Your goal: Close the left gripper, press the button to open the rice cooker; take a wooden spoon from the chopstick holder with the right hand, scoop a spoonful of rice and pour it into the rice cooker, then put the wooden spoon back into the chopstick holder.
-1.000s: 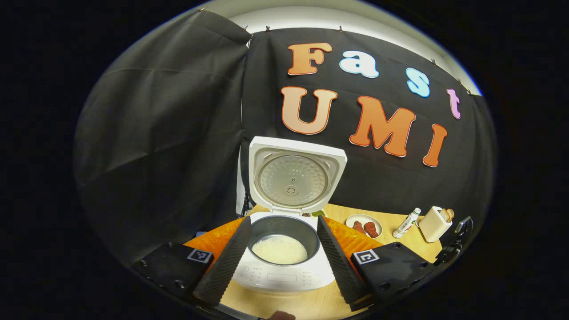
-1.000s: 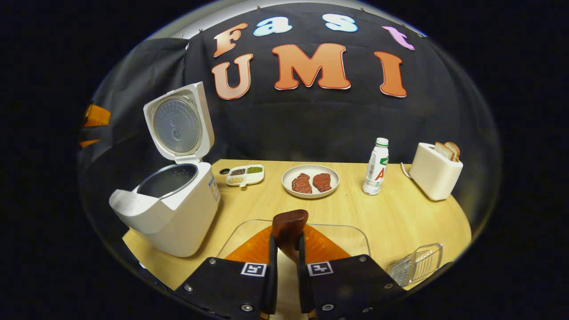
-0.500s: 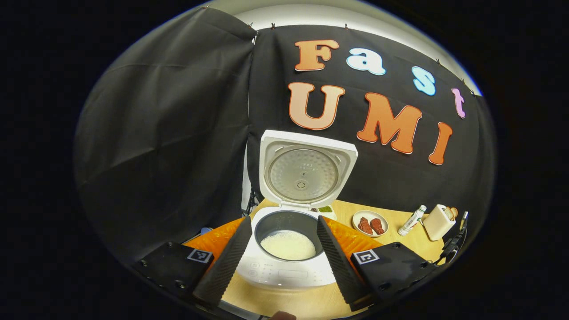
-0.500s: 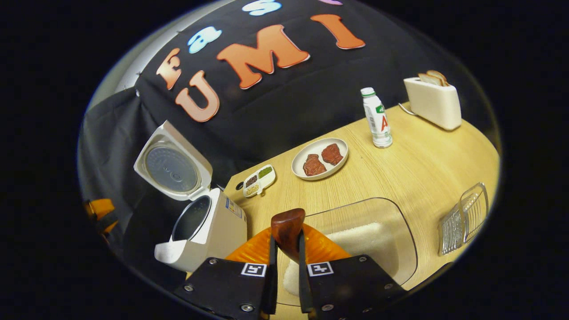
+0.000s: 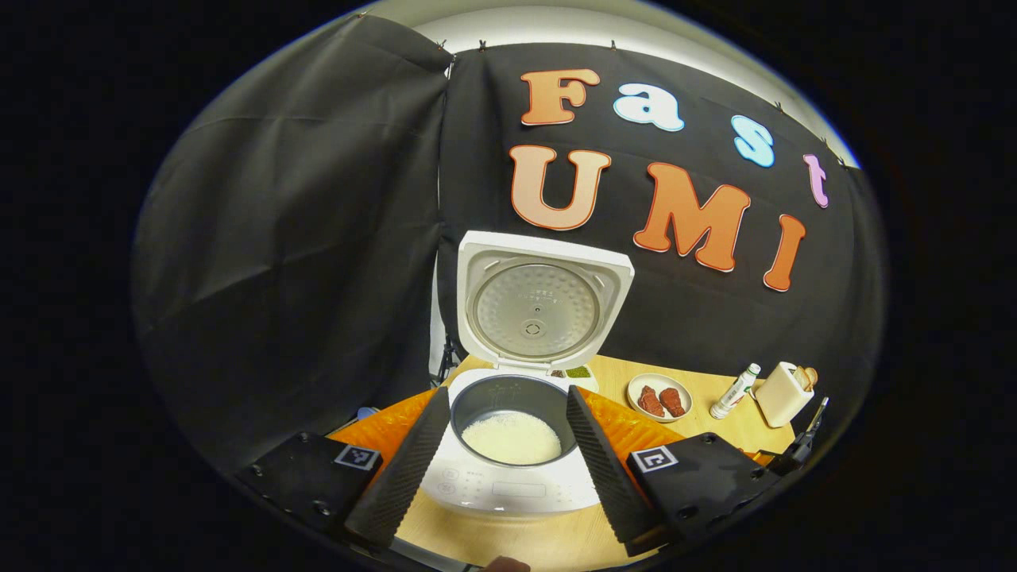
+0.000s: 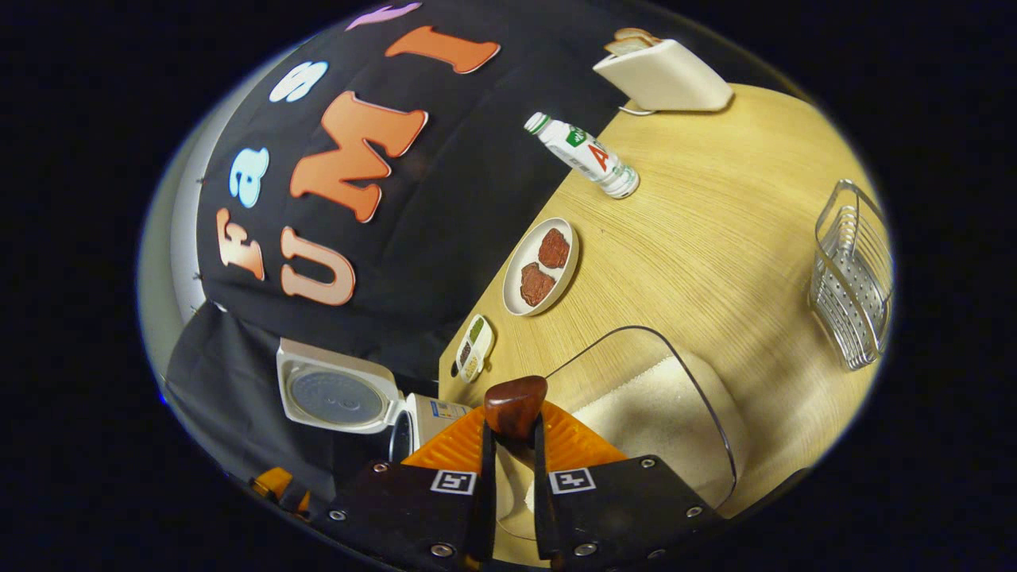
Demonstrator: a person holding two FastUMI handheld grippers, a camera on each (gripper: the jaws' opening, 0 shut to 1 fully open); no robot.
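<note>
Between right fingers (image 6: 481, 477): wooden spoon (image 6: 515, 405).

The left gripper view sits low and close in front of the rice cooker (image 5: 520, 429), facing straight into its open pot toward the back wall. The right gripper view looks down steeply, rolled hard sideways, over the table (image 6: 715, 262) from above the clear rice container (image 6: 675, 397). Both share the cooker, the plate (image 5: 659, 388) and the bottle (image 5: 735, 391).

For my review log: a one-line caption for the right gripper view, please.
Hand-held gripper shut on wooden spoon above clear rice tub, view tilted; rice cooker lid open.
</note>
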